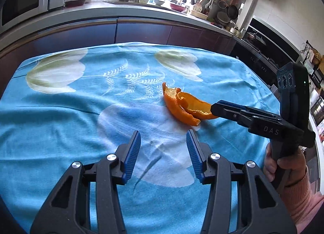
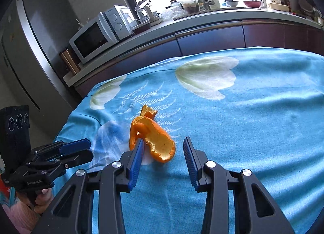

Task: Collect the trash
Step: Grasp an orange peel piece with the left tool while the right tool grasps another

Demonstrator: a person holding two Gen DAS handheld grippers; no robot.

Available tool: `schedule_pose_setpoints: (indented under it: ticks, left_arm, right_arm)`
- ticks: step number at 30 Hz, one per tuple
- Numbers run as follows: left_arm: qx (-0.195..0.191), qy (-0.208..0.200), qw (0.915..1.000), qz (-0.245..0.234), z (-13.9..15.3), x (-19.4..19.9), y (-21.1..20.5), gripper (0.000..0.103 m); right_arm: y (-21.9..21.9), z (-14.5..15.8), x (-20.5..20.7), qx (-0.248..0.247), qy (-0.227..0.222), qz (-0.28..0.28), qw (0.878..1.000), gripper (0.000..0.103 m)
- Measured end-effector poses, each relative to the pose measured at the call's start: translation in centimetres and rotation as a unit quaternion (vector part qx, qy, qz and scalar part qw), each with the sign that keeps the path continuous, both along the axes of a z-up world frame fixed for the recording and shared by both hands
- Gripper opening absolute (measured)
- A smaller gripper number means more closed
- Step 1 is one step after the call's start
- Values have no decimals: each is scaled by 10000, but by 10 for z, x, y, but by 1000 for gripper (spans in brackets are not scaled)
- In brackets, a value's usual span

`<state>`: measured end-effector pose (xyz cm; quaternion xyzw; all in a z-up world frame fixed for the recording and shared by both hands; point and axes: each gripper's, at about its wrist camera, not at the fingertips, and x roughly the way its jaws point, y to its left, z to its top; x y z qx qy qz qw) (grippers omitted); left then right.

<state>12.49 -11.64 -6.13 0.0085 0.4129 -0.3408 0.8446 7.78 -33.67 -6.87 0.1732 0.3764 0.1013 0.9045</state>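
Curled orange citrus peel [image 1: 183, 105] lies on a blue towel-like cloth printed with white tulips [image 1: 60, 116], which covers the bench. Right gripper [image 2: 163, 154] jaws released, spread wide; the peel's near end sits between them, touching the left pad, the right one clear of it. Left gripper [image 1: 163, 149] jaws also released, holding nothing, just short of the peel. Behind: kitchen counter with silver microwave oven [image 2: 95, 37].
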Motion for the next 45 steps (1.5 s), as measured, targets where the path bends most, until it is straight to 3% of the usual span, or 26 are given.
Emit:
schedule_pose_setpoints:
  ticks: [16, 24, 26, 36, 45]
  left_arm:
    - [253, 374, 9989, -145, -18, 37, -59, 44]
    - [34, 713, 9971, -246, -23, 49, -65, 37]
    - [-25, 764, 9967, -284, -24, 50, -66, 31]
    - [-114, 761, 9967, -258, -23, 43, -66, 24]
    - [-144, 766, 9968, -160, -20, 36, -45, 22]
  right_arm:
    - [-9, -6, 2, 406, 11, 140, 9991, 38]
    - [-12, -8, 4, 510, 70, 210, 9985, 35]
    - [-12, -8, 5, 524, 103, 229, 9983, 35]
    - [-12, -10, 7, 616, 165, 273, 9976, 16]
    - [-13, -9, 3, 650, 83, 156, 9977, 12]
